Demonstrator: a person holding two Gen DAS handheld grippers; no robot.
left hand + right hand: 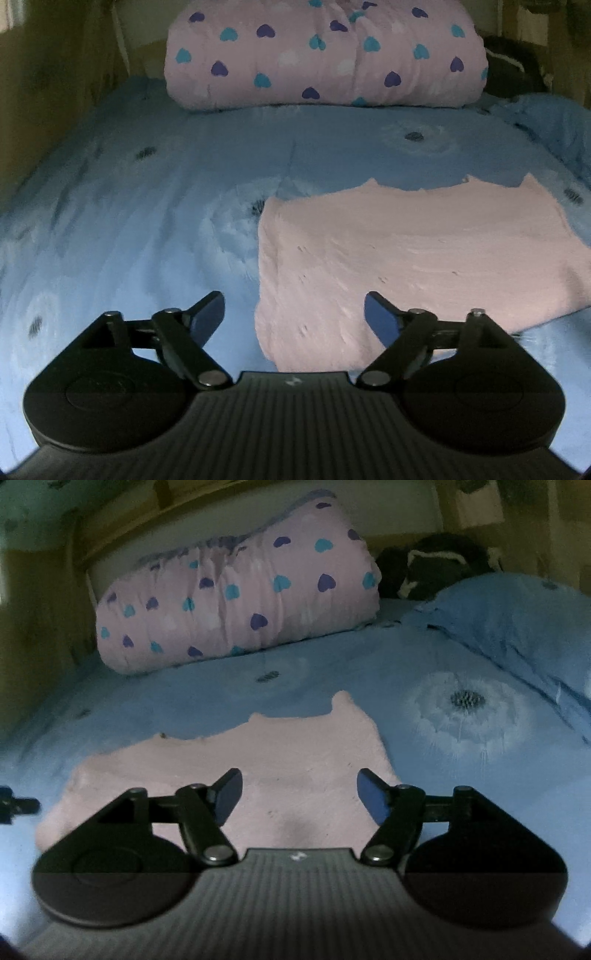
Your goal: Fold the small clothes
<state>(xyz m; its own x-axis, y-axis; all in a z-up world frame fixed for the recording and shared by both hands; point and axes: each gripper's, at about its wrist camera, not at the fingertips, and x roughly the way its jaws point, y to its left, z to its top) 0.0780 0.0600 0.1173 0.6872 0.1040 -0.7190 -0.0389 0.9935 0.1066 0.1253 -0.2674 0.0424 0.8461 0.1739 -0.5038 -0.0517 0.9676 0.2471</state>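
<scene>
Pink garment (pixel 406 258) lies flat on the bed (pixel 147 221) just ahead of both tools, left tool (pixel 294 314) and right tool (pixel 299 794) spread and empty, seemingly poised for another fold.

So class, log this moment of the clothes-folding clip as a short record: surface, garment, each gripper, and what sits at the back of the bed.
surface: blue floral bedsheet
garment: pink garment, lying flat on the sheet, looks folded
left gripper: open, nothing between its fingers, above the garment's near left edge
right gripper: open, empty, over the garment
back of bed: rolled pink heart-print quilt; dark bundle to its right
right side: blue pillow
</scene>
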